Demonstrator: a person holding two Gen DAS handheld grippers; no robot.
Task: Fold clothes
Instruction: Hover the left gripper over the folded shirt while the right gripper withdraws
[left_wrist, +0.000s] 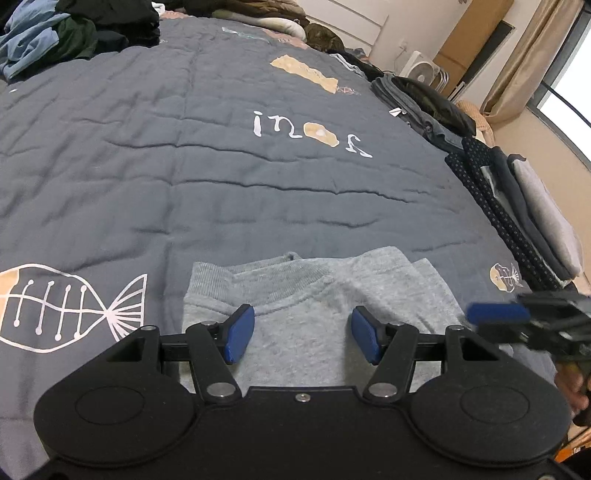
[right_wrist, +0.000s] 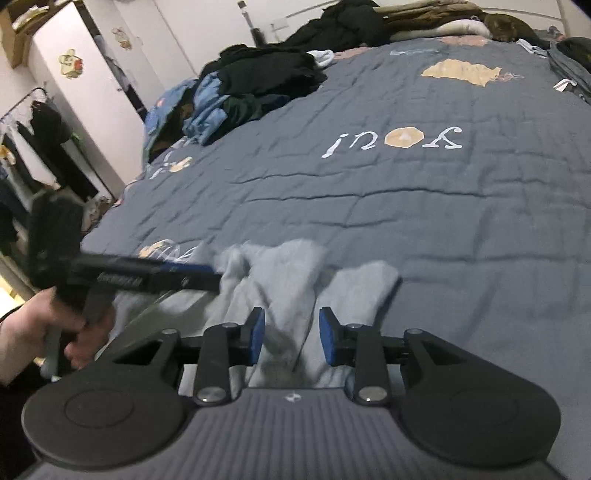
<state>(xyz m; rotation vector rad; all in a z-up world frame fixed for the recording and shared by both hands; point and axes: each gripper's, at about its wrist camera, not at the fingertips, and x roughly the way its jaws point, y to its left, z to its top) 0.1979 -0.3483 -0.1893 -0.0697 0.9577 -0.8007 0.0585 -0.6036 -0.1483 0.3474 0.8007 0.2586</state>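
A grey sweatshirt (left_wrist: 314, 295) lies partly folded on the blue-grey quilt (left_wrist: 184, 166), its ribbed collar facing the far side. My left gripper (left_wrist: 302, 314) hovers over its middle, open, nothing between the blue pads. The right gripper (left_wrist: 495, 315) shows blurred at the right edge of the left wrist view. In the right wrist view my right gripper (right_wrist: 291, 314) stands open above a rumpled edge of the sweatshirt (right_wrist: 295, 266); the cloth lies under the gap and the pads do not press it. A hand holds the left gripper (right_wrist: 147, 277) at the left.
A heap of unfolded dark and blue clothes (left_wrist: 55, 33) (right_wrist: 258, 74) sits at the bed's far corner. Folded stacks (left_wrist: 517, 206) line the right edge of the bed. A wardrobe (right_wrist: 85, 74) and a clothes rack (right_wrist: 37, 140) stand beyond the left side.
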